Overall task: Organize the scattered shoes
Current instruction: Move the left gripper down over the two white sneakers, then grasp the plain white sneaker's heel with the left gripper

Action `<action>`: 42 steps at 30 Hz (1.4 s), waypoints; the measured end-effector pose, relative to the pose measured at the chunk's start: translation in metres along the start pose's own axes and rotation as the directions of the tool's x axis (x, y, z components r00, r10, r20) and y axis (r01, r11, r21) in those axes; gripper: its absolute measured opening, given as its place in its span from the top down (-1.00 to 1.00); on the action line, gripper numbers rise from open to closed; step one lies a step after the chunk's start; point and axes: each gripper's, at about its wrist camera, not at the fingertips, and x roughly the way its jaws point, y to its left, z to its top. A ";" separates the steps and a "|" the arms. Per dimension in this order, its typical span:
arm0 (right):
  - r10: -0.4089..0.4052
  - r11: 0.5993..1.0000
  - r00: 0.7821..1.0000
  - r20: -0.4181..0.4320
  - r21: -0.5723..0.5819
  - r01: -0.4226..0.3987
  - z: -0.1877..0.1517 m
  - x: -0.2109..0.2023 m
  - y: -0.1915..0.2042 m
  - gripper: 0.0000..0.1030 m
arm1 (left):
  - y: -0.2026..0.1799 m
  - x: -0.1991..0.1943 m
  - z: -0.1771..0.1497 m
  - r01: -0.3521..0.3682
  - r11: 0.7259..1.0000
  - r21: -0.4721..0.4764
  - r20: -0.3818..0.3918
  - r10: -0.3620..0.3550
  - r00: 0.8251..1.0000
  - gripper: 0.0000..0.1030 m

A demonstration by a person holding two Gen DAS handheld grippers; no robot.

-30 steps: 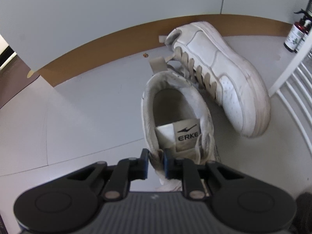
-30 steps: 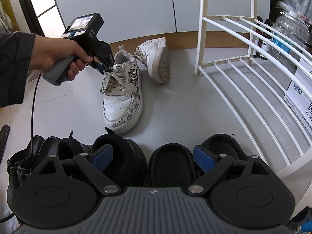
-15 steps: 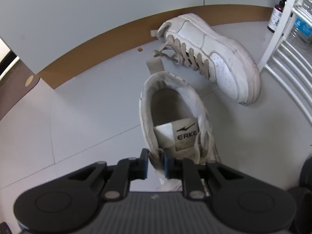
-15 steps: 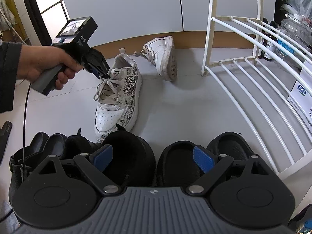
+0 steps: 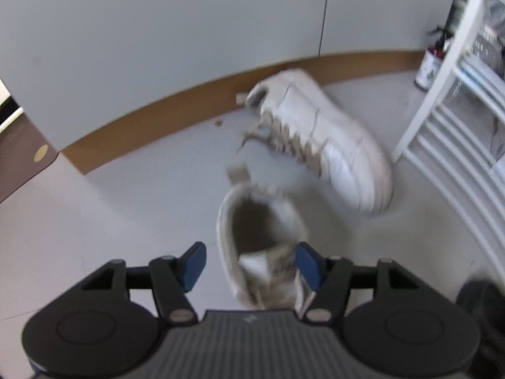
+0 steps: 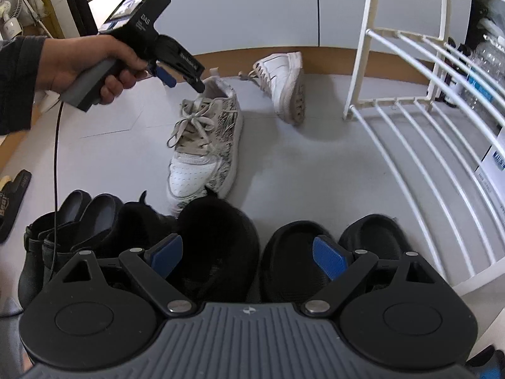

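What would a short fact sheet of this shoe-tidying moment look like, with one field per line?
setting: grey floor beside a white wire rack
left gripper: jaws have just been opening, now apart above the patterned sneaker, not gripping it
right gripper: jaws open, empty, over the black shoes
patterned sneaker: upright on its sole
white sneaker: tipped on its side near the wall
done so far: black shoes lined up side by side

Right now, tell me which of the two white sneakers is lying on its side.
The plain white sneaker near the baseboard, sole showing; the patterned sneaker stands upright.
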 end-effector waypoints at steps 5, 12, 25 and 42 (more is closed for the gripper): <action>0.007 1.000 1.000 0.018 0.007 -0.007 0.013 0.010 -0.004 -0.80 | 0.005 0.010 0.037 0.028 0.997 -0.076 0.064 -0.023 0.998 -0.26; 0.030 0.999 0.999 0.026 0.021 -0.030 0.026 0.030 -0.013 -0.80 | 0.006 0.045 0.078 0.047 0.986 -0.162 0.053 -0.039 0.998 -0.26; 0.067 0.995 0.997 0.046 0.074 -0.070 0.051 0.060 -0.036 -0.80 | -0.003 0.112 0.130 0.036 0.978 -0.207 -0.017 -0.040 0.999 -0.19; 0.056 0.997 0.998 0.033 0.048 -0.058 0.051 0.073 -0.048 -0.80 | -0.014 0.154 0.130 0.117 0.955 -0.274 -0.040 -0.133 0.990 -0.29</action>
